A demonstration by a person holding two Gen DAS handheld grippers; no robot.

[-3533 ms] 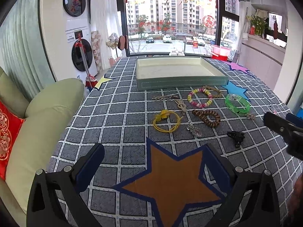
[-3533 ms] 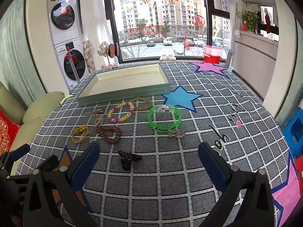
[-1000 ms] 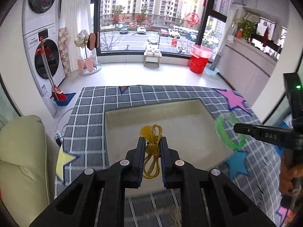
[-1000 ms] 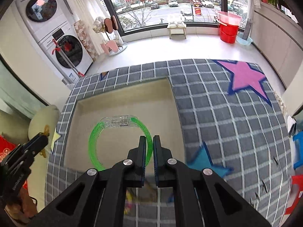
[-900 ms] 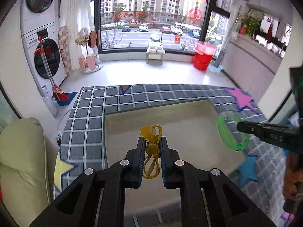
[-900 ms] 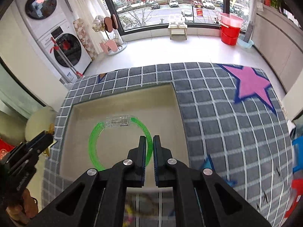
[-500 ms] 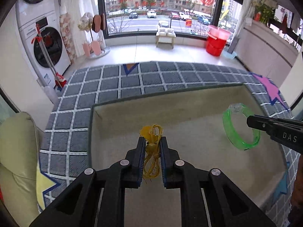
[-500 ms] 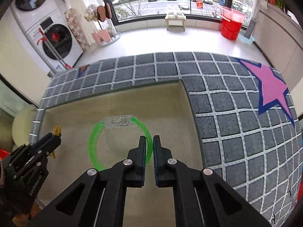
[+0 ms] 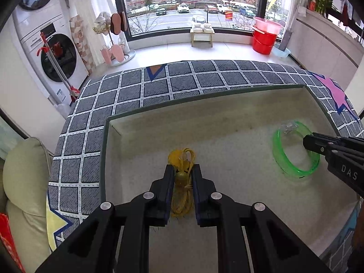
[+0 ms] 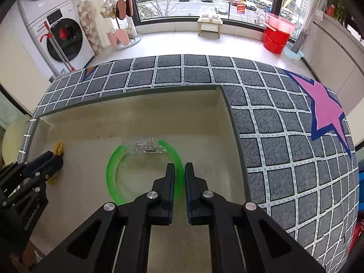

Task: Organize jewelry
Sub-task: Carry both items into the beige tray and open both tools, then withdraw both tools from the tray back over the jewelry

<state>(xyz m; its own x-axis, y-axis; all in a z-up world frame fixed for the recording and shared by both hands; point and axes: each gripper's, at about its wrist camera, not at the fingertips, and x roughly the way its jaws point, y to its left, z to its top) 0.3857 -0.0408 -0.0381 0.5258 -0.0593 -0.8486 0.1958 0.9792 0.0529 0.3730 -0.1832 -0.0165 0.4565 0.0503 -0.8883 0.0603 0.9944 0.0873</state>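
Note:
My left gripper (image 9: pixel 183 167) is shut on a yellow hair tie (image 9: pixel 182 177) with a small flower, held low over the left part of the cream-lined tray (image 9: pixel 204 122). My right gripper (image 10: pixel 179 167) is shut on the rim of a green bangle (image 10: pixel 113 173) with a clear clasp, low over the tray's right part (image 10: pixel 218 122). The bangle also shows in the left wrist view (image 9: pixel 282 157), with the right gripper (image 9: pixel 306 140) on it. The left gripper (image 10: pixel 58 157) and the hair tie (image 10: pixel 59 146) show at the left of the right wrist view.
The tray sits on a grey checked tablecloth (image 9: pixel 159 86) with a pink star (image 10: pixel 323 113). A beige sofa (image 9: pixel 25 182) stands left of the table. Beyond the table's far edge are washing machines (image 9: pixel 56 52), a red bucket (image 9: pixel 265 38) and a window.
Both grippers have moved forward and down into the tray, each still holding its item. The hair tie and bangle now hang close to the tray floor.

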